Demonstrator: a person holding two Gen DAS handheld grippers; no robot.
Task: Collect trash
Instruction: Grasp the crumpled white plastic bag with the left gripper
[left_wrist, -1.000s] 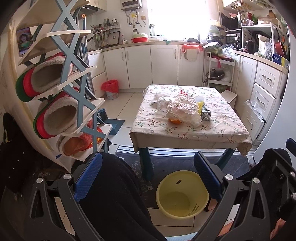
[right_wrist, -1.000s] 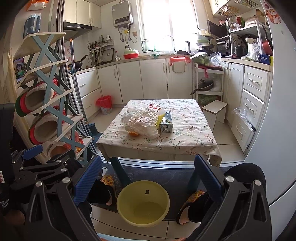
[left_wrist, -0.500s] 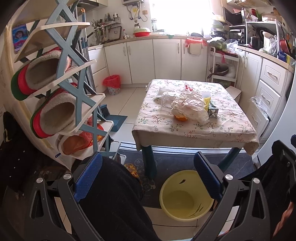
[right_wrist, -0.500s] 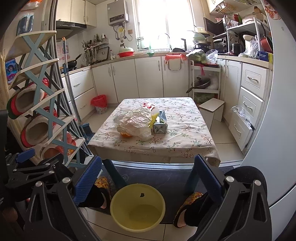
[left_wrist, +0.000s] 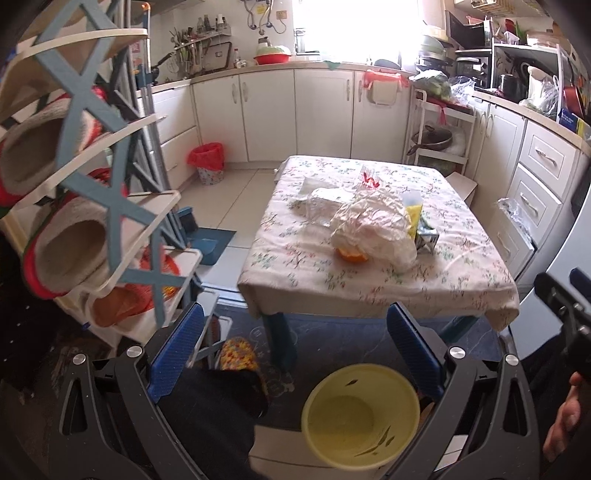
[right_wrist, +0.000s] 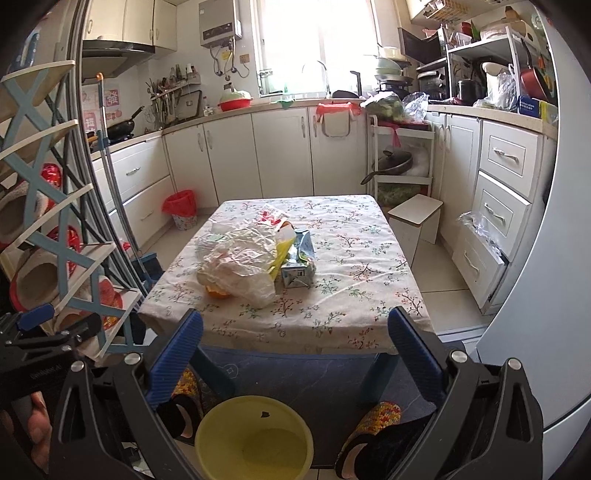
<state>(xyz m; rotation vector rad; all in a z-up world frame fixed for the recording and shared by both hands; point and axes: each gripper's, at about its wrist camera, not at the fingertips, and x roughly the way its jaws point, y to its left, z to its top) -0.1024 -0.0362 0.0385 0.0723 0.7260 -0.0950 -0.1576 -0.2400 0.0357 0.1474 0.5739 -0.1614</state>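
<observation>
Low rectangular table w/ floral cloth fills mid-kitchen; tiled floor open on its left toward the white base cabinets, narrower lane on the right by the drawer unit. Blue-and-cream X-frame shoe rack crowds the left edge. Round yellow plastic basin sits on the dark mat at the table's near edge, between the person's slippered feet. Trash is piled mid-table, clear of the cloth's edges: crumpled clear plastic bag over orange peel, blue-white carton touching its right side. Small red-lined bin stands by far-left cabinets. Left gripper and right gripper both spread wide, holding nothing, short of the table.
</observation>
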